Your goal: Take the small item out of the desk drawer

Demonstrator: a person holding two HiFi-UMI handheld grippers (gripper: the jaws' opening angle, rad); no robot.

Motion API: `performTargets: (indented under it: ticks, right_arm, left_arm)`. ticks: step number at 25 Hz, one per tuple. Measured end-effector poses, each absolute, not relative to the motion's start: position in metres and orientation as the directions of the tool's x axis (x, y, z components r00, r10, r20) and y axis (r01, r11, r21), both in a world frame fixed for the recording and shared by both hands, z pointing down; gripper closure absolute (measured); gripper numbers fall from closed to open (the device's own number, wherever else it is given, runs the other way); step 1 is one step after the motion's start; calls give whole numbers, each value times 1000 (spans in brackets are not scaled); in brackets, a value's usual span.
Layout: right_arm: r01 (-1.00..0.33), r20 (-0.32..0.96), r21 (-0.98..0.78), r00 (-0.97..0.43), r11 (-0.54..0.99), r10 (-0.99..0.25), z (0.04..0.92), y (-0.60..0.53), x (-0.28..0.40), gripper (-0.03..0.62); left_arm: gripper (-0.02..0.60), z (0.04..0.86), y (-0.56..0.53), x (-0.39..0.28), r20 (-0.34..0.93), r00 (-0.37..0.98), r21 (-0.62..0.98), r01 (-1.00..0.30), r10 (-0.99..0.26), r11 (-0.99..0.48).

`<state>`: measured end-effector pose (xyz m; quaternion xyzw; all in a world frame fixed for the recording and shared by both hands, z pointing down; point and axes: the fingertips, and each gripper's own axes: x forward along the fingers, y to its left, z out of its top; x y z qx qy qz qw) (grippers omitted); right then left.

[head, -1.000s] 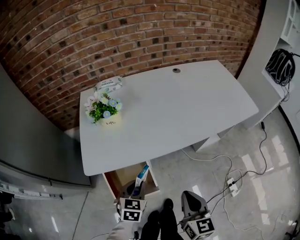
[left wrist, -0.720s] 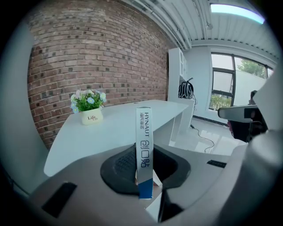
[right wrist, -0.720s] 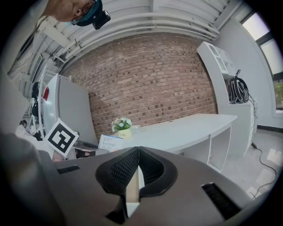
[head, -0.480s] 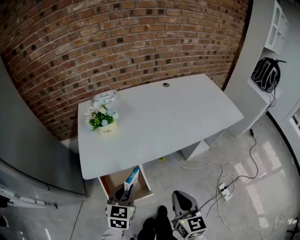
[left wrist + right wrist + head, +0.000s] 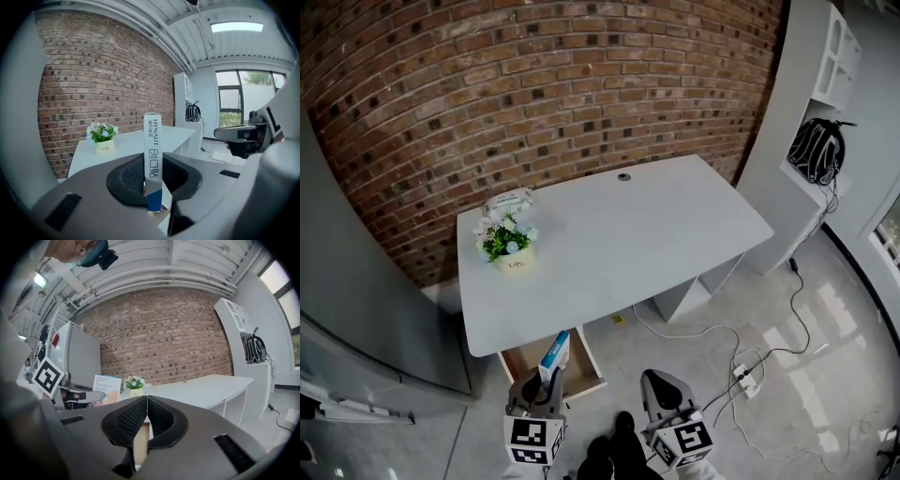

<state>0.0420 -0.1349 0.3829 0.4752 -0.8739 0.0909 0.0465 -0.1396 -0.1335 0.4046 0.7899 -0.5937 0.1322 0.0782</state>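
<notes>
A slim blue-and-white box (image 5: 153,154) stands upright, pinched in the left tongs (image 5: 547,382) above the open drawer (image 5: 586,367) below the white tabletop's (image 5: 619,244) near edge. The right tongs (image 5: 145,414), pressed together and empty, hover alongside. A potted plant (image 5: 508,248) sits on the tabletop.

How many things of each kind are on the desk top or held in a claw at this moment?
Flower pot: 1
White packet: 1
Small box, gripped in the left claw: 1
Total: 3
</notes>
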Motion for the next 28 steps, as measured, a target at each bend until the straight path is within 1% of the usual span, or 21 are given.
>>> performTargets:
  ticks: [6, 13, 28]
  right_arm:
    - [-844, 146, -88, -536, 529, -831, 368, -123, 40, 568]
    - [-846, 124, -74, -533, 528, -837, 355, -112, 37, 568]
    - [-868, 113, -82, -497, 490, -861, 348, -98, 42, 568]
  left_arm:
    - [502, 389, -118, -149, 259, 247, -8, -966, -934, -258]
    - [502, 374, -107, -150, 220, 260, -16, -963, -940, -270]
    - [502, 363, -93, -149, 186, 275, -33, -958, -943, -286]
